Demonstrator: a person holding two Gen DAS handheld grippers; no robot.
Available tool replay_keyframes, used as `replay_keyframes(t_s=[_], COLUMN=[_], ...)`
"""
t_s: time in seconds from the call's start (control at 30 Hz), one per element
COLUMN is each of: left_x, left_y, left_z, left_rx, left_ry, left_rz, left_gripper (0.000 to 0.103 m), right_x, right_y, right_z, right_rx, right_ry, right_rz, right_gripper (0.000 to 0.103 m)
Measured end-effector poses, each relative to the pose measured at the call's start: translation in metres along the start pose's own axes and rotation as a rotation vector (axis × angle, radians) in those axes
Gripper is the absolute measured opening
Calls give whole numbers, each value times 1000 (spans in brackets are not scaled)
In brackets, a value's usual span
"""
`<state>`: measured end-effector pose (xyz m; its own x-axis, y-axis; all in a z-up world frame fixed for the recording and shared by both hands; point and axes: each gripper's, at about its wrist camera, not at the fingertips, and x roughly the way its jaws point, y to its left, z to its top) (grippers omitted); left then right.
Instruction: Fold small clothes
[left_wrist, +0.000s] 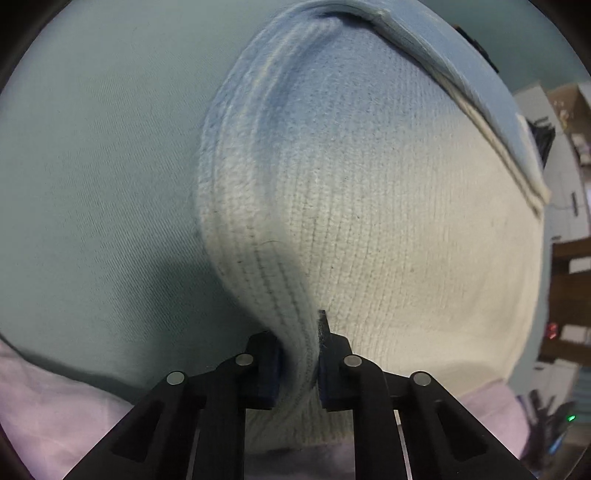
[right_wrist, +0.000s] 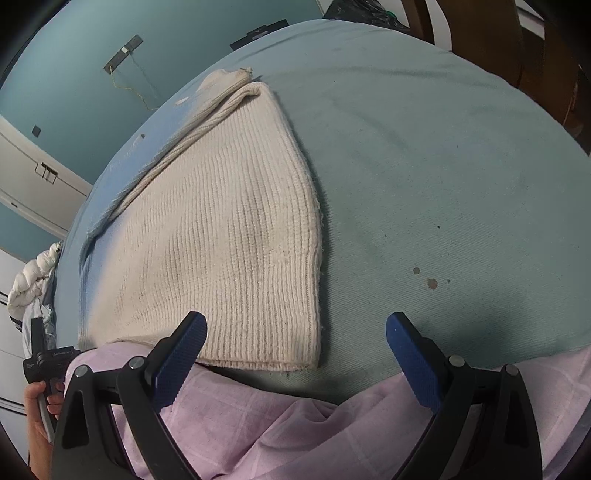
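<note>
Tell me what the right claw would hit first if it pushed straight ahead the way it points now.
The open right claw points past the near right corner of the cream ribbed knit garment. Straight on, it would probably meet the bare pale green bed sheet just right of that corner; depth is unclear.

From my end the cream sweater (right_wrist: 229, 236) looks like chunky ribbed knit, the teal sheet (right_wrist: 424, 166) is matt twill, and the gripper pads (right_wrist: 183, 354) are textured blue rubber.

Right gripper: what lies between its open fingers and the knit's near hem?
In the right wrist view, pink cloth and bare teal sheet separate the right gripper from the cream knit.
</note>
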<state>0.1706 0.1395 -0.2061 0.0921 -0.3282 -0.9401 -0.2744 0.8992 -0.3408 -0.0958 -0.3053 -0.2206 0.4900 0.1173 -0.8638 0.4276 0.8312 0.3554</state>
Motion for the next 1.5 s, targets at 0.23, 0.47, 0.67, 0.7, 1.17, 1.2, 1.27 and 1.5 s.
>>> replay_keyframes(t_s=[0.23,0.47,0.67,0.7,1.17,1.2,1.27,1.5], left_x=[-9,-9,1,6,15,13,5,-66], left_y=[36,35,23,14,-9,-8,-6,-35], left_z=[-22,-24,-19,-15,1,2,3,-3], left_rx=[-35,-9,10,16,26,18,-6,10], left_ry=[-44,-54,-70,-73,-50,-49,-52,-194], left_rz=[-104,-84,-70,-65,-52,-64,-110,-291], left_gripper=[11,12,12,12,10,9,9,8], right_x=[-4,57,64,66,71,64,44,-31], right_y=[-10,-30,2,9,45,45,39,42], right_z=[6,8,7,4,-6,-7,-2,11], right_rx=[72,144,9,-26,-161,-158,-117,106], right_ry=[24,269,265,267,211,182,120,-56], right_rz=[61,33,-3,-23,-20,-1,73,558], right_gripper=[96,80,80,80,9,8,7,7])
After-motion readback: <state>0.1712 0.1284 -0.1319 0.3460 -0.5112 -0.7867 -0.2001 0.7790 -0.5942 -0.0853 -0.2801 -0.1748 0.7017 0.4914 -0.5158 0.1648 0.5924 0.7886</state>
